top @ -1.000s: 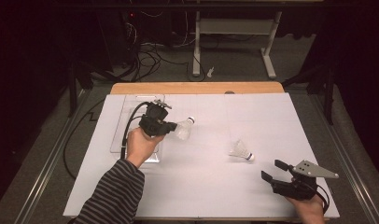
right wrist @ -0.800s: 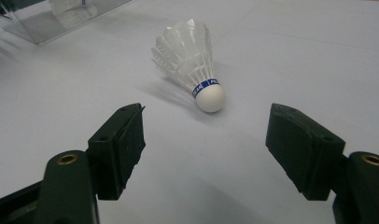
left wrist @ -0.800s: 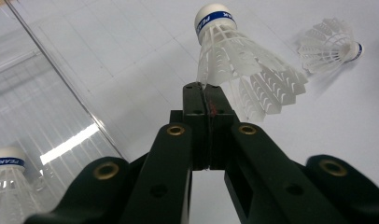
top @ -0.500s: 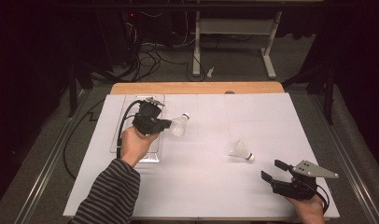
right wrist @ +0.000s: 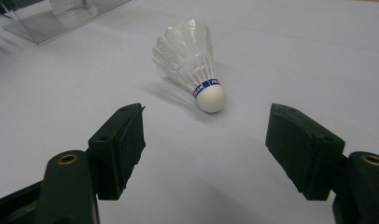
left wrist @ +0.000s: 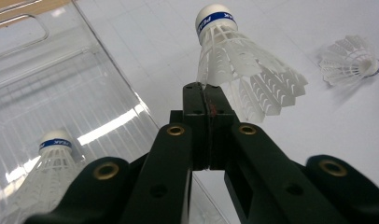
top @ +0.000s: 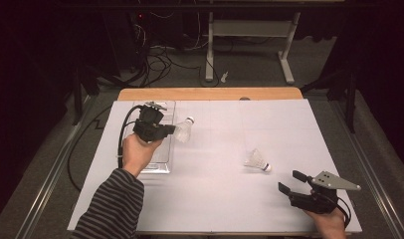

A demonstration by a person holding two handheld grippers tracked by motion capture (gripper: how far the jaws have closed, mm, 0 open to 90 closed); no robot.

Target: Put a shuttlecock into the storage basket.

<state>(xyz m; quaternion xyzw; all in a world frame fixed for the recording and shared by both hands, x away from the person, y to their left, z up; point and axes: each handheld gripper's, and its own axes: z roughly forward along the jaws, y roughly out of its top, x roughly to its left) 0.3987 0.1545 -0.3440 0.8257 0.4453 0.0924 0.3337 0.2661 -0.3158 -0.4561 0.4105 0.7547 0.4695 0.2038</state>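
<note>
White paper covers the table [top: 215,199], with a dark floor and cables beyond its far wooden edge.

At the near right corner, the right gripper [top: 288,182] rests low in the person's hand, its jaws spread wide with nothing between them. In the right gripper view [right wrist: 204,140] the jaws frame a shuttlecock on the paper [right wrist: 192,63], lying on its side with its white cork tip and blue band toward the gripper and its skirt pointing away. It lies a little ahead of the jaws and apart from them. In the high view this same shuttlecock [top: 255,161] lies right of the table's centre.

At the far left, the left gripper [top: 171,131] is clamped on the skirt edge of a held shuttlecock [left wrist: 234,70], jaws pressed tight together on the feathers, cork end raised away from the gripper. It hangs just beside the right rim of a clear plastic tray [left wrist: 61,79]. Inside the tray stands another shuttlecock [left wrist: 50,168], cork up. The person's left hand [top: 138,152], in a striped sleeve [top: 110,209], lies over the tray.
</note>
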